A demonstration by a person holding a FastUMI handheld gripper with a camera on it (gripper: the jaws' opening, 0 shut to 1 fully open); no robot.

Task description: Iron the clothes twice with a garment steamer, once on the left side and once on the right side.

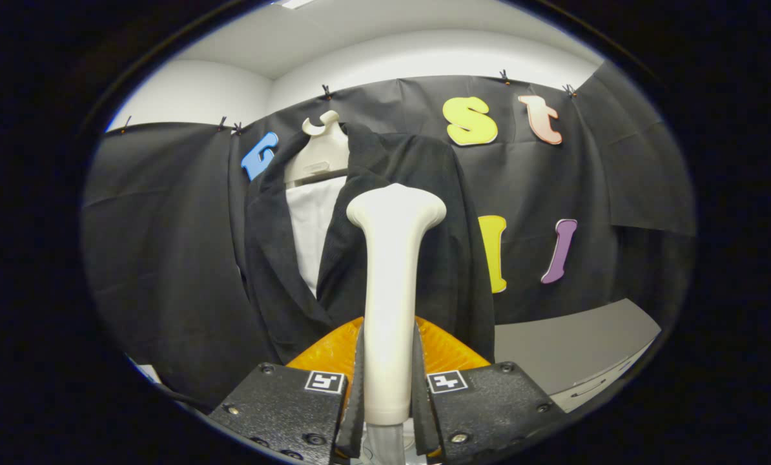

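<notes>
While clamped in the hand-held gripper (389,394), steamer (390,284) hides part of black jacket (418,258), hem unseen.

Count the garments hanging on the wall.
2. A black jacket hangs on the hanger, beyond the steamer that the gripper's fingers clamp. A white shirt shows inside its open front. Others may be hidden underneath.

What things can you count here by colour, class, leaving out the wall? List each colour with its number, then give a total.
White or cream: 3, the steamer shut between the gripper fingers, the hanger and the shirt
Black: 1, the jacket beyond the fingers
Orange: 1, the base behind the fingers
Total: 5
</notes>
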